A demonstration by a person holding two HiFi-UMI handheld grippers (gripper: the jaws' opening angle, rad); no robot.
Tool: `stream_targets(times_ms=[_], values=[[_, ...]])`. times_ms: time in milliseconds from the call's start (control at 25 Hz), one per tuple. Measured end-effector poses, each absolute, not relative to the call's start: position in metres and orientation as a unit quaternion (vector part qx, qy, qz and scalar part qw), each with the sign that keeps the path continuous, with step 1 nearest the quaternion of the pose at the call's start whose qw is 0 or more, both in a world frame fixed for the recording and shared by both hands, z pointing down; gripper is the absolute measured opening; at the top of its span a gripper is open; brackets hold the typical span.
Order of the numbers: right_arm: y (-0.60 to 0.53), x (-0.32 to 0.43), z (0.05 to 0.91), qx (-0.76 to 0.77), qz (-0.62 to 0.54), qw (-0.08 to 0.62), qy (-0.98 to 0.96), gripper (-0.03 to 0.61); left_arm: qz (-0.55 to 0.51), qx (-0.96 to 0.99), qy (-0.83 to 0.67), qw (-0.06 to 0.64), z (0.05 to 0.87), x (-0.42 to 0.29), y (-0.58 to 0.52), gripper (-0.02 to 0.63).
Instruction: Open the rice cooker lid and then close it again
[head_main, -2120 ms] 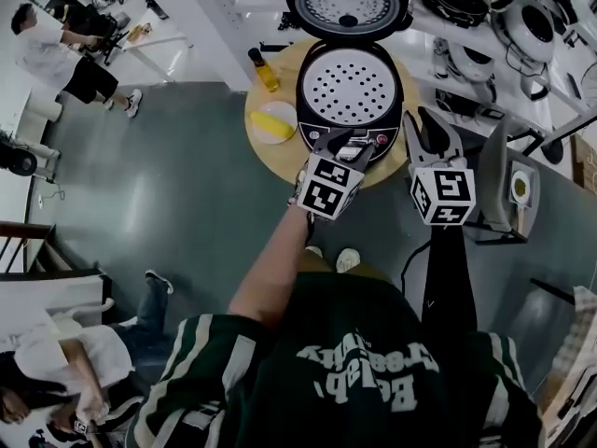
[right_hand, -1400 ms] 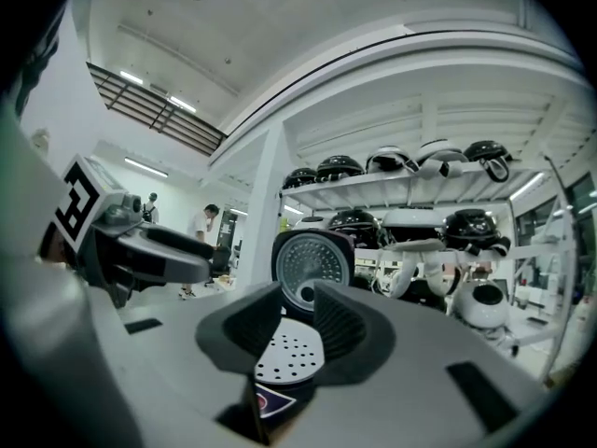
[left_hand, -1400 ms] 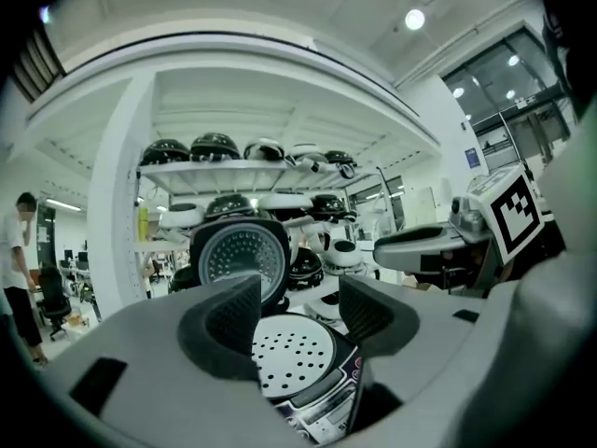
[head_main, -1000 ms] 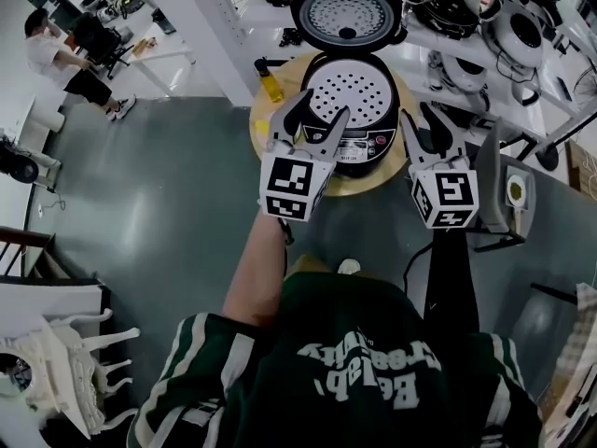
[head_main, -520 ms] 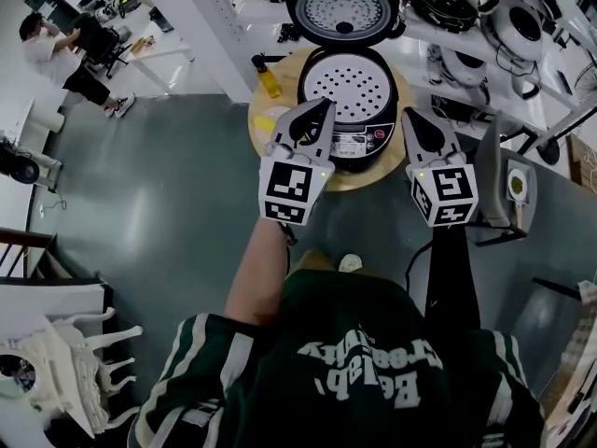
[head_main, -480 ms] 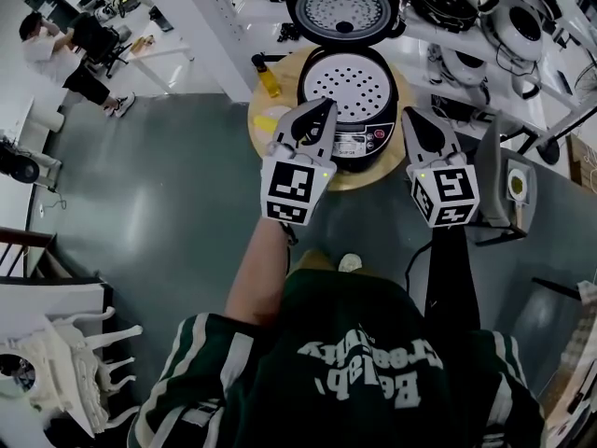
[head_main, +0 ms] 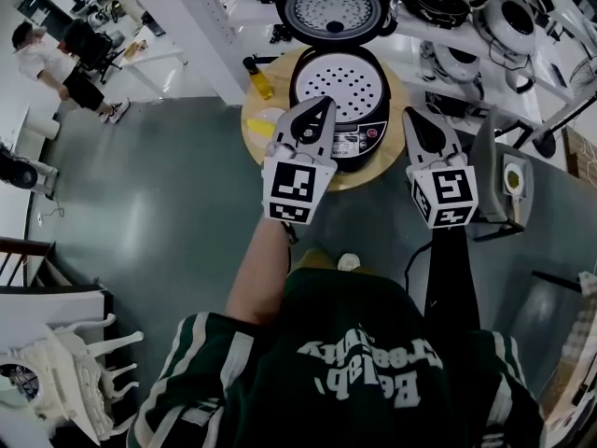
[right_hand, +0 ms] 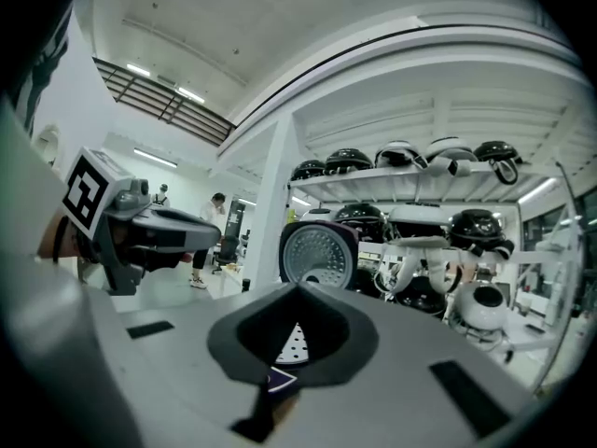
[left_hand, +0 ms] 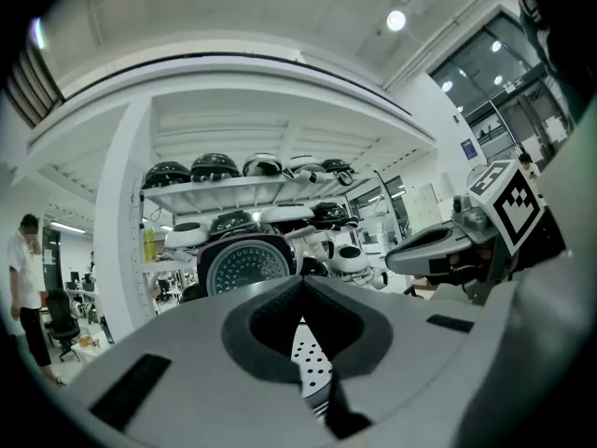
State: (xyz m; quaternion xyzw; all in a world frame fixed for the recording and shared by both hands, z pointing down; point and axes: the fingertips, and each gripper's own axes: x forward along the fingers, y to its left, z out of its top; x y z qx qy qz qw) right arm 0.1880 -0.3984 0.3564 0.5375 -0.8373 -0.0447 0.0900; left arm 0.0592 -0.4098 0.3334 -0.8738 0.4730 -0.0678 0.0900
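The rice cooker stands on a round wooden table, its white perforated inner plate showing. Its lid is swung up and back, fully open; it also shows as a round steel disc in the left gripper view and the right gripper view. My left gripper hovers just before the cooker's front left, shut and holding nothing. Its jaws meet in a closed point. My right gripper hangs to the right of the cooker, also shut and holding nothing.
A yellow bottle and a white plate sit on the table's left side. Shelves with several other cookers run behind. A grey stand is at the right. A person stands far left.
Both grippers' jaws have gone from wide open to shut. Earlier the left gripper was at the cooker's front panel; it has since drawn back toward me.
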Motion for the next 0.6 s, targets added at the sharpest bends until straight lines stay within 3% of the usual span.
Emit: stream_targets(times_ms=[600], values=[[-0.407, 0.177, 0.362, 0.534, -0.044, 0.097, -0.839, 0.003, -0.072, -0.872, 0.473, 0.100, 0.337, 0.050, -0.420, 0.000]])
